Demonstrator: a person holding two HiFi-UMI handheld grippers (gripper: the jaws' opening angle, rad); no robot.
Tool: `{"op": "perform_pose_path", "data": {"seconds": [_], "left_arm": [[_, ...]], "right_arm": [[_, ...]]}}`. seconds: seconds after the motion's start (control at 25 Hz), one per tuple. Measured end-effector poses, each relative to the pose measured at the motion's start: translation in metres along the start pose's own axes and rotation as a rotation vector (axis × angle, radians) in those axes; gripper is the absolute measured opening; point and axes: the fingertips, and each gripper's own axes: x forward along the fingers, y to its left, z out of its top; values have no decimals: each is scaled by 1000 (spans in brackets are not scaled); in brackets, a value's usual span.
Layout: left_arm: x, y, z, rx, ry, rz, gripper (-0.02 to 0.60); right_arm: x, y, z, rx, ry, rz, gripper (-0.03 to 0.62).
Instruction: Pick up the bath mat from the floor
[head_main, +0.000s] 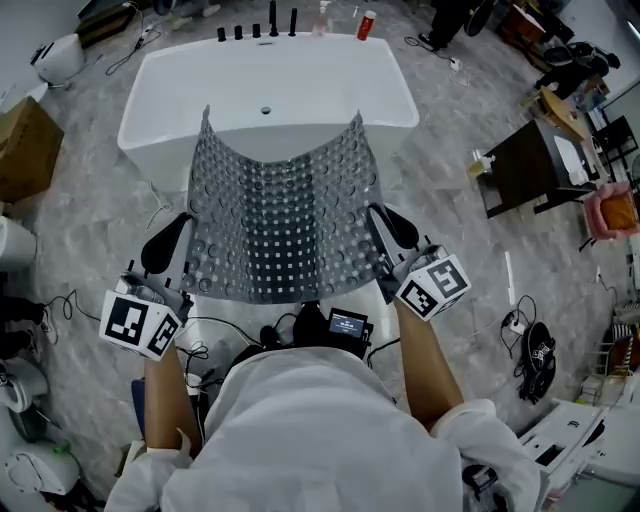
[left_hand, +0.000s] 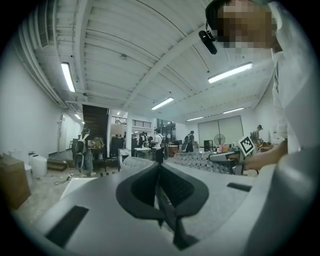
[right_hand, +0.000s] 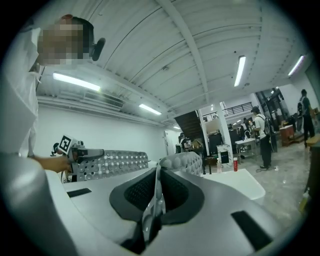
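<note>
Head view, looking steeply down past my white sleeves: the bath mat (head_main: 285, 215), a grey translucent sheet covered in round suction bumps, is off the floor (head_main: 440, 200) and stretched between the two claws. The left gripper (head_main: 183, 225) is clamped on its left edge and the right gripper (head_main: 380, 218) on its right edge, so the mat sags in the middle. Its far corners curl upward and overlap the near rim of a white bathtub (head_main: 300, 75); I cannot tell whether they touch it. Black taps (head_main: 257, 30) and a red bottle (head_main: 366, 24) stand on the tub's far ledge. A cardboard box (head_main: 25, 150) sits at the left, a dark table (head_main: 530, 165) at the right, and loose cables (head_main: 515, 320) trail over the marbled grey floor near my feet. Left gripper view: the left gripper (left_hand: 159, 167) has its jaws pressed together on the mat's thin edge, and the bath mat (left_hand: 192, 161) runs level to the right gripper (left_hand: 230, 157), with its marker cube (left_hand: 246, 145) above. People (left_hand: 159, 145) stand far back in the hall. Right gripper view: the right gripper (right_hand: 156, 172) is closed on a pale strip of the mat, the bath mat (right_hand: 115, 162) spans across to the left gripper (right_hand: 87, 152), and the bathtub (right_hand: 240, 182) lies just beyond.
</note>
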Motion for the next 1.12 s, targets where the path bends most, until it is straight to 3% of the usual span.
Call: {"op": "perform_pose_path", "data": {"seconds": [0.2,0.44,0.72,1.12], "left_arm": [[-34,-4,-23,-27,7,33,14],[-55,-33,-41,-61,26,33,14],[-66,-63,-19,-31,15,64,14],[-44,-112,-37,-19,16,117,14]], "right_arm": [[-16,31,-17,-24,21,-14,41],[-42,46,-35,-25,45,48,41],[-70,43,-29,21,32,102,41],[-109,7,-37,-13,-1,51,41]]}}
